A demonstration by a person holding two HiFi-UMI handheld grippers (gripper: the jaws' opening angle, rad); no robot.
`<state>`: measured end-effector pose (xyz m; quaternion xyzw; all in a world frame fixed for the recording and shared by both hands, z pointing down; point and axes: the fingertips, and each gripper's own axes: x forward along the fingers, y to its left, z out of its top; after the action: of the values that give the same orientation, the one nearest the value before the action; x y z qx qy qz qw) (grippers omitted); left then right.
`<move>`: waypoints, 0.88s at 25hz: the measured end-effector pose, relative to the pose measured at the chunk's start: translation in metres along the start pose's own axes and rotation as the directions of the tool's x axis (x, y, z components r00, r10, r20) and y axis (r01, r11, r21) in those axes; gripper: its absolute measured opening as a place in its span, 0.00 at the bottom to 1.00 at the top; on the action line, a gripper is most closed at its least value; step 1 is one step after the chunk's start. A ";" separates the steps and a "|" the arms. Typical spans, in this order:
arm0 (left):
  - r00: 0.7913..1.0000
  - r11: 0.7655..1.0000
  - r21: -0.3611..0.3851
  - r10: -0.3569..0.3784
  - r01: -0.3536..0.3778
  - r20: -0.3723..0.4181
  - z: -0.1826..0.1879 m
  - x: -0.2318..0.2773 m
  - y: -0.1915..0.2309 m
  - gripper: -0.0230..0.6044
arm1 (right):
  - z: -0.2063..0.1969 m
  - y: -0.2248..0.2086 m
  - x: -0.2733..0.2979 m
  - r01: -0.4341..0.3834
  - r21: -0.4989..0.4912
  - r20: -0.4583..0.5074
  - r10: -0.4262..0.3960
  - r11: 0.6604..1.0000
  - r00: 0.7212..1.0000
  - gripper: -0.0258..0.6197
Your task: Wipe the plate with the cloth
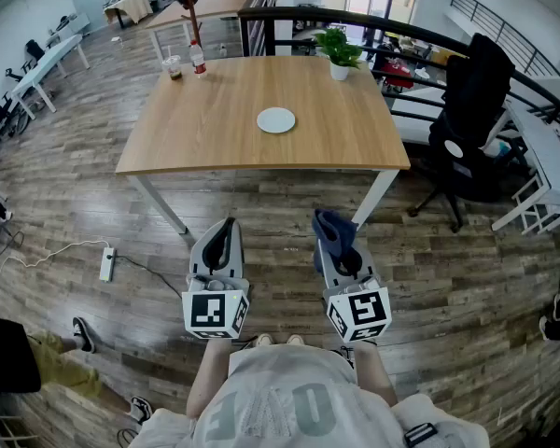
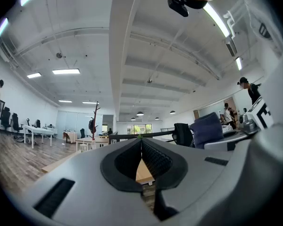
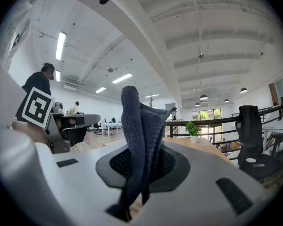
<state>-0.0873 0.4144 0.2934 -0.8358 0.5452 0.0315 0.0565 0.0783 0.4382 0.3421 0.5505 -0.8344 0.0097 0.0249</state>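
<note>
A small white plate [image 1: 276,119] lies near the middle of the wooden table [image 1: 215,138], well ahead of both grippers. My right gripper [image 1: 338,241] is shut on a dark blue cloth [image 1: 332,229], which stands up between its pads in the right gripper view as a folded blue cloth [image 3: 137,140]. My left gripper [image 1: 226,236] is shut with nothing in it; in the left gripper view its black pads [image 2: 153,159] meet at a point. Both grippers hover over the floor, short of the table's near edge.
A potted plant [image 1: 339,52] stands at the table's far right. A cup [image 1: 173,67] and a bottle [image 1: 198,59] stand at its far left. A black office chair [image 1: 467,129] is right of the table. A power strip [image 1: 105,263] with cable lies on the floor at left.
</note>
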 end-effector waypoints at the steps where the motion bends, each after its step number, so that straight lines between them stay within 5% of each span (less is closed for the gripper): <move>1: 1.000 1.000 -0.002 0.003 -0.003 0.000 -0.001 -0.001 0.004 0.05 | 0.000 0.002 0.001 0.002 0.002 0.000 -0.002 1.000 1.000 0.12; 17: 1.000 0.999 -0.034 -0.025 0.025 0.008 -0.006 -0.014 0.063 0.05 | -0.017 0.042 0.030 0.019 0.008 -0.026 -0.019 1.000 0.999 0.12; 22: 0.999 0.999 -0.026 -0.028 0.027 -0.027 -0.024 -0.004 0.078 0.05 | -0.022 0.033 0.042 0.104 0.036 -0.055 -0.102 0.994 0.993 0.12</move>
<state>-0.1608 0.3834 0.3133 -0.8441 0.5341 0.0262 0.0384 0.0319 0.4142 0.3662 0.5929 -0.8035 0.0392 0.0368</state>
